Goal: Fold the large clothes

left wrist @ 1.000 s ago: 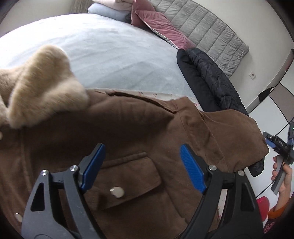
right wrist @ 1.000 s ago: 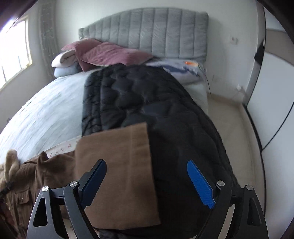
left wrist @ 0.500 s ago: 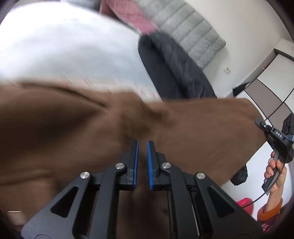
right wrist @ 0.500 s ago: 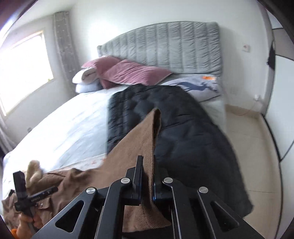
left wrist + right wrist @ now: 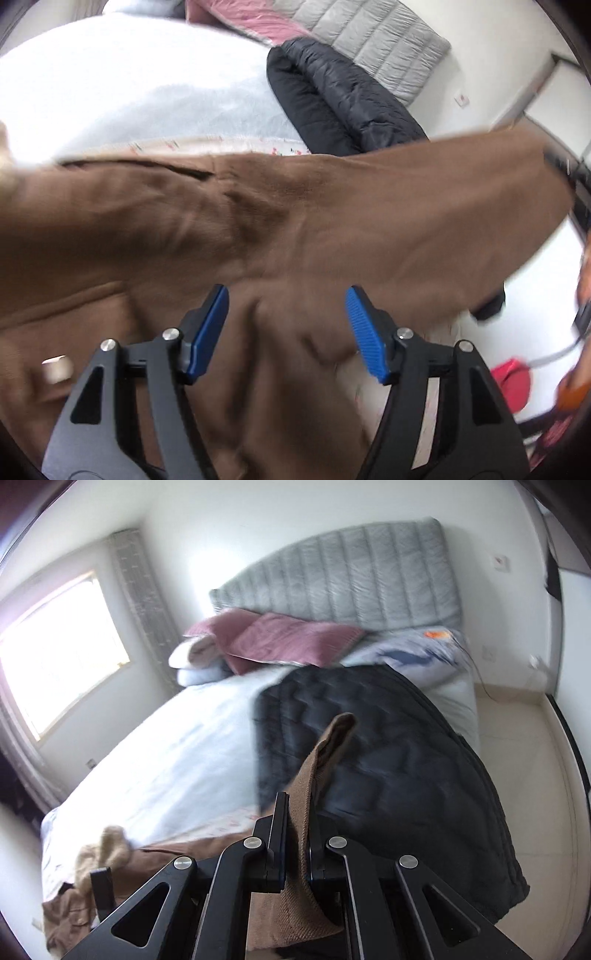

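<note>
Two grippers, one brown coat [image 5: 295, 206]
R gripper [image 5: 297, 834] clamps sleeve; L gripper [image 5: 286, 328] opening, nothing pinched. Imo keep sleeve taut.

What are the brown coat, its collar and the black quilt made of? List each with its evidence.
Brown coat: matte, suede-like cloth; soft nap, woven ribbed edge between the right gripper's fingers.
Collar: probably beige faux fur; fluffy pile.
Black quilt: padded synthetic shell; stitched puffs, faint sheen.
</note>
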### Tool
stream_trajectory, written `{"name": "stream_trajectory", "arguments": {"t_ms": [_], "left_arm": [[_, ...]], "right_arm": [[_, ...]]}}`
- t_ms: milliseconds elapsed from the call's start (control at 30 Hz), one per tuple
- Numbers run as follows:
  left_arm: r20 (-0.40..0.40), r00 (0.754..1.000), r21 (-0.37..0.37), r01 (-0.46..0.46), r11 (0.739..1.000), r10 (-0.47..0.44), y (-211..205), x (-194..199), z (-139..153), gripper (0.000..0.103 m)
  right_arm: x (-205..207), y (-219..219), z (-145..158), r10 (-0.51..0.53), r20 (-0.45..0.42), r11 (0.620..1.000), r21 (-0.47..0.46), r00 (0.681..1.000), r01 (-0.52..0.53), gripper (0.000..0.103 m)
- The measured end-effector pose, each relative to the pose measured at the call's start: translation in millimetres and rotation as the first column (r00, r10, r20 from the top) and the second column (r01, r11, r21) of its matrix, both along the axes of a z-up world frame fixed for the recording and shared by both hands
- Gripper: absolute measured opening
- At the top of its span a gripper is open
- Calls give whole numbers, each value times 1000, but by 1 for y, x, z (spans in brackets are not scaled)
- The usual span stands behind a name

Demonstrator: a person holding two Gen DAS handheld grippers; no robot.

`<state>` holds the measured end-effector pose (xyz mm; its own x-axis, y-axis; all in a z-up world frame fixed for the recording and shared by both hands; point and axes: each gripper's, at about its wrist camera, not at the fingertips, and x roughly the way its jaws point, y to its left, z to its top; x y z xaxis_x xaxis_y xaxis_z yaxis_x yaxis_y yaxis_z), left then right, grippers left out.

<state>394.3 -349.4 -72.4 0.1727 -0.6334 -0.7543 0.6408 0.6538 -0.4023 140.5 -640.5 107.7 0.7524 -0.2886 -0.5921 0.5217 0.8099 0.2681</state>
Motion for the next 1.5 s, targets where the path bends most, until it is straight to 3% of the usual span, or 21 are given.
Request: {"name": "stream_trajectory", "arguments": {"t_ms": [100,267,400,533,667,767,833,900,967,1067,1333,1500], "left_arm": [[71,997,30,-14,999,12,43,-12,27,81],[150,987,70,-75,995,64,117,-22,56,82],[135,981,19,-140,990,136,175,-22,66,85],[104,972,-13,-213,977,213,220,-18,66,85],[73,954,-69,-285,956,290,257,-9,61,85],[31,941,-95,-332,939,336,278,1,51,85],[7,935,-112,-352,929,355,289,8,43,85],[-12,928,-130,-370,920,372,296,13,36,85],[-46,923,-154,-385,910,382,304,19,25,85],[-91,915,-153,-402,903,393,308,25,11,85],[-78,948,-68,-315,947,310,250,47,-8,85],[-68,938,9,-339,941,339,217,71,-27,73]], "right_arm": [[19,28,28,63,36,998,-1,997,-63,6],[57,93,64,180,58,984,-20,982,-179,6],[95,154,78,286,63,958,-9,956,-286,6],[133,210,74,378,40,925,22,925,-379,6],[165,259,51,466,-7,883,69,885,-464,7],[187,294,30,535,-48,842,106,843,-529,10],[199,313,15,603,-53,791,167,796,-588,11],[204,331,2,683,-43,712,266,730,-650,26],[200,338,-4,709,-46,688,264,704,-676,61],[191,325,-13,694,-81,715,196,715,-671,69],[169,216,-92,527,-168,837,274,833,-474,71],[150,148,-151,415,-214,886,317,884,-339,71]]}}
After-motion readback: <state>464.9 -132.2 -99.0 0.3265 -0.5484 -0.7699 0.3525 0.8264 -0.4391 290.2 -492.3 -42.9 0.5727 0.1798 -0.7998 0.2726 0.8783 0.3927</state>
